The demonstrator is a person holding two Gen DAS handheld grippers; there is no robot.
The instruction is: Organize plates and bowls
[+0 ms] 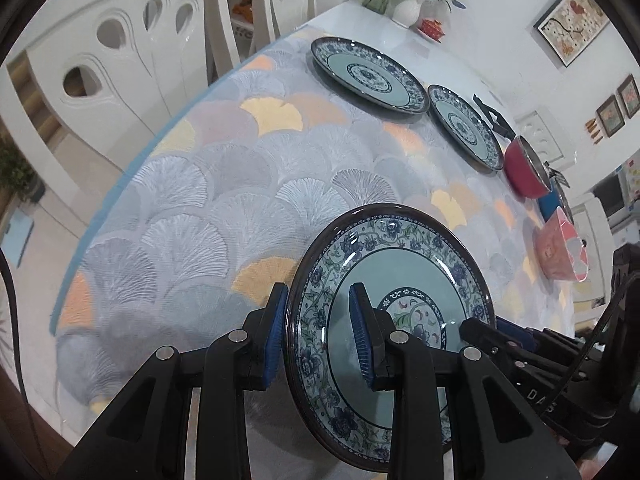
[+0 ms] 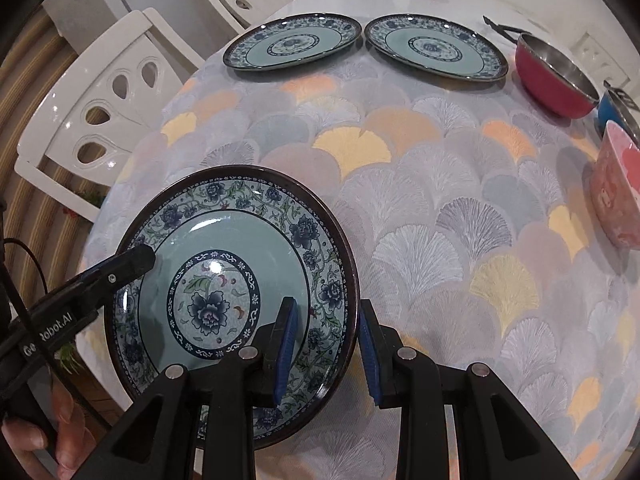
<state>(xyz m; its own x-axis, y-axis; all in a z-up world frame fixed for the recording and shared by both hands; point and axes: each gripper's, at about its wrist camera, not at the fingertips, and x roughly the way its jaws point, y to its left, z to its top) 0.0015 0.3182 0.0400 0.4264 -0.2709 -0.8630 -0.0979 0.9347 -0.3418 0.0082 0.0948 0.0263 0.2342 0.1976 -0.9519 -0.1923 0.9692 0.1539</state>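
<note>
A blue floral plate (image 1: 404,276) (image 2: 224,272) is held tilted above the near part of the table. My left gripper (image 1: 320,332) straddles its left rim, one finger on each face. My right gripper (image 2: 328,348) straddles its right rim the same way, and it shows in the left wrist view (image 1: 500,332). The left gripper shows in the right wrist view (image 2: 120,268). Both look closed on the rim. Two matching plates (image 2: 292,42) (image 2: 436,46) lie side by side at the far end. A red bowl (image 2: 556,76), a blue bowl (image 2: 616,112) and a pink bowl (image 2: 618,188) stand along the right.
The table (image 2: 400,200) has a fan-patterned cloth. White chairs (image 2: 112,96) stand along the left side. A vase of flowers (image 1: 408,8) and a small red dish (image 1: 432,28) sit at the far end. Black tongs (image 2: 504,28) lie behind the red bowl.
</note>
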